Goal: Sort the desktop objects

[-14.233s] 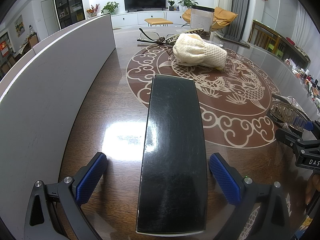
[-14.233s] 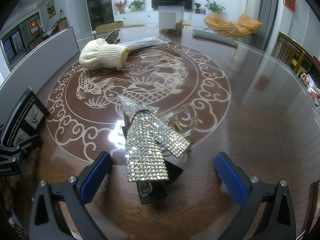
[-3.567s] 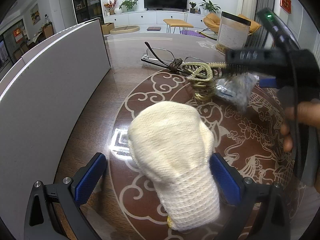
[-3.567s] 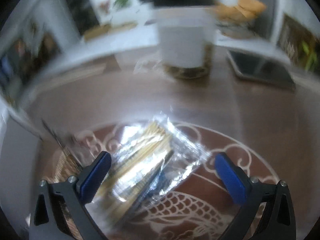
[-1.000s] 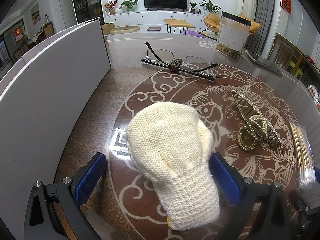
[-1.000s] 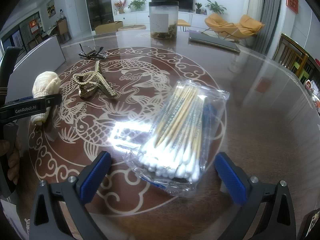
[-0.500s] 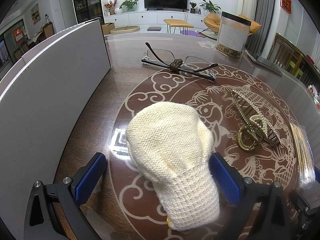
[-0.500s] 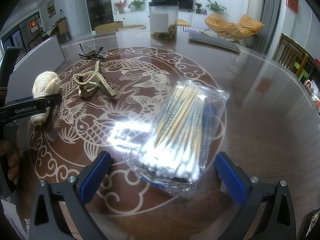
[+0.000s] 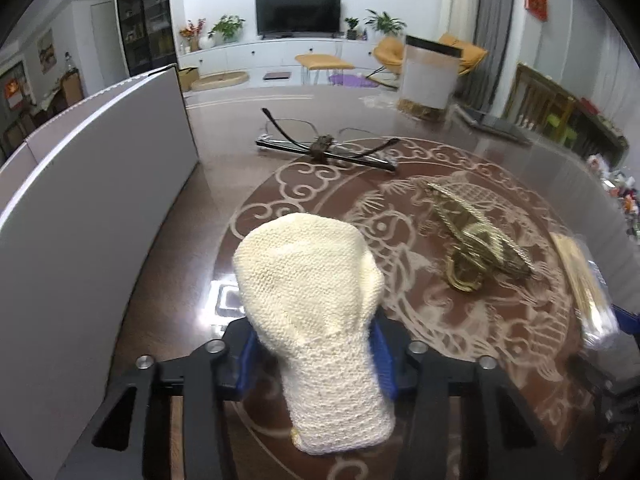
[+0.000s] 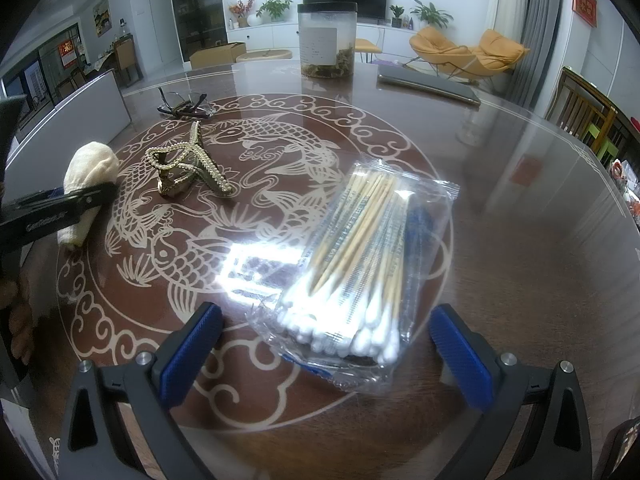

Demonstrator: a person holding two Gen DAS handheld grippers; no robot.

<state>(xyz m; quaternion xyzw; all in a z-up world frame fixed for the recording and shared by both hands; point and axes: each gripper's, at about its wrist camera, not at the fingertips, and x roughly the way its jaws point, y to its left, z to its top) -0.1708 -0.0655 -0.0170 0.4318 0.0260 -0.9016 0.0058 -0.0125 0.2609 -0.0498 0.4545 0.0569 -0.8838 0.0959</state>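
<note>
The left gripper [image 9: 314, 360] is closing, pads pinching the mitten [image 9: 316, 320], while the right gripper [image 10: 336, 344] stands spread around the swab pack [image 10: 360, 272].

One mitten [image 9: 312, 304]; one hair clip [image 10: 188, 168] — one jar [image 10: 327, 40] (lidded)

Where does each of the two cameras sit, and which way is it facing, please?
Left wrist: on the left claw, looking down its closing jaws, which pinch the cream knitted mitten; only its own fingers show.
Right wrist: on the right claw, over the cotton swab pack; the left claw and a hand appear at the picture's left.
Shared: mitten, gold hair claw clip, glasses, jar.
</note>
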